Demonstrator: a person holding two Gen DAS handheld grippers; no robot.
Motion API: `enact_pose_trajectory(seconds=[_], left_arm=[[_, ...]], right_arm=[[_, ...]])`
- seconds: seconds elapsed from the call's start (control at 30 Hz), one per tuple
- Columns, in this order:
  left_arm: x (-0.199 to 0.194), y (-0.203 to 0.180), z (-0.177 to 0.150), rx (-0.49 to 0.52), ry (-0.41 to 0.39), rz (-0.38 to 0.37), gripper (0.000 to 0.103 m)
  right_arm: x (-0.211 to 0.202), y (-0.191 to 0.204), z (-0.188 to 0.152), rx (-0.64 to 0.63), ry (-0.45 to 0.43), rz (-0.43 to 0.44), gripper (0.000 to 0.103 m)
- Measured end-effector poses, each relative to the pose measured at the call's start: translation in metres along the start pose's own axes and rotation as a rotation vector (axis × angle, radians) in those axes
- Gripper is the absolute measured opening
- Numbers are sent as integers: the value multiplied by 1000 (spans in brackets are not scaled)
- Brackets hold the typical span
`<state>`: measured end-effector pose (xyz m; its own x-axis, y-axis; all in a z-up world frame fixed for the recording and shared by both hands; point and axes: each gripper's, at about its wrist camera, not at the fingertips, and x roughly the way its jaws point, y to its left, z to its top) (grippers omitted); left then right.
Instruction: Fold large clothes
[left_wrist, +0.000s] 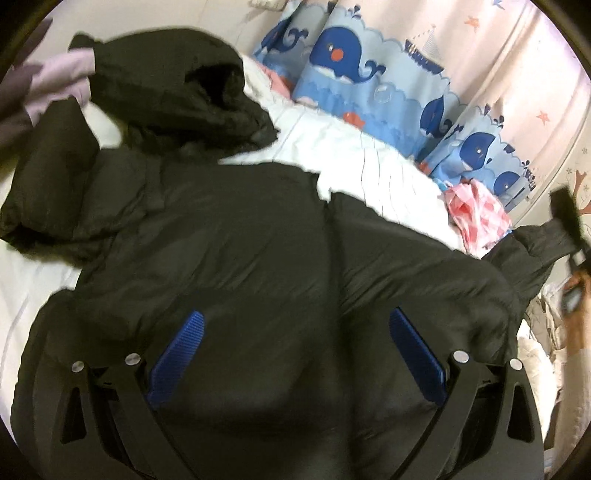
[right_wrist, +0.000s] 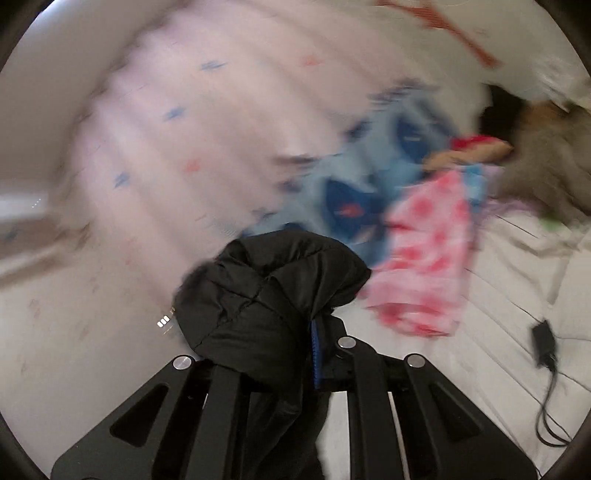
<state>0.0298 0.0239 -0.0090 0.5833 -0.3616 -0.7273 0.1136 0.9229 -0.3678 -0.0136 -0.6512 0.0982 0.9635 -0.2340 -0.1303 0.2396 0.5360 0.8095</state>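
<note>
Coat (left_wrist: 229, 236) lay puffy, soft and probably slippery on the bed (left_wrist: 332, 147). Left hand-held gripper (left_wrist: 295, 354) gaped wide apart above it. Right hand-held gripper (right_wrist: 295, 332) pinched the sleeve (right_wrist: 273, 280), a good hold.

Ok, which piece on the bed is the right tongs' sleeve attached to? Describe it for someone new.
On the white bed sheet, below the blue whale-print pillows, a puffy black hooded jacket lies spread out. Unlike the small crumpled pink checked cloth beside it, it is large, dark and quilted; its sleeve end is pinched in the right tongs.
</note>
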Motion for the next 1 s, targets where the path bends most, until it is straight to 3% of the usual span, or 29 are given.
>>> enact_pose_trajectory(seconds=[0.03, 0.1, 0.17, 0.23, 0.27, 0.33, 0.37, 0.43, 0.53, 0.6, 0.73, 0.8, 0.87, 0.93, 1.0], left_arm=[[7, 0, -3, 9, 21, 12, 96], [23, -2, -10, 38, 69, 49, 96], [32, -5, -15, 60, 113, 61, 96], [37, -7, -20, 89, 133, 73, 96], [34, -8, -20, 103, 128, 77, 96], [24, -10, -18, 127, 102, 93, 96], [15, -8, -16, 127, 82, 98, 96], [-3, -5, -13, 113, 59, 94, 96], [-35, 6, -20, 94, 31, 90, 96], [-59, 19, -33, 90, 36, 102, 96], [-91, 41, -56, 82, 57, 137, 96], [-106, 53, -66, 59, 60, 139, 96], [-122, 60, -73, 42, 53, 143, 96], [-134, 60, -74, 44, 40, 144, 96], [-147, 58, -73, 57, 17, 142, 96]], right_arm=[[10, -31, -6, 70, 48, -115, 21], [12, -113, -35, 275, 168, -340, 25], [-13, -150, -58, 332, 164, -402, 25], [-35, -153, -72, 291, 184, -385, 29], [-46, -146, -80, 243, 209, -373, 39], [-73, -121, -109, 130, 286, -261, 51], [-83, -103, -130, 68, 367, -198, 60], [-99, -67, -186, -50, 561, -90, 69], [-128, -14, -288, -191, 902, 41, 69], [-150, 11, -348, -282, 1077, 57, 69], [-172, 34, -426, -426, 1265, 26, 69], [-173, 48, -450, -522, 1275, 42, 67], [-173, 55, -446, -485, 1234, 91, 20], [-175, 64, -412, -421, 1141, 147, 11], [-189, 74, -364, -380, 1016, 199, 9]])
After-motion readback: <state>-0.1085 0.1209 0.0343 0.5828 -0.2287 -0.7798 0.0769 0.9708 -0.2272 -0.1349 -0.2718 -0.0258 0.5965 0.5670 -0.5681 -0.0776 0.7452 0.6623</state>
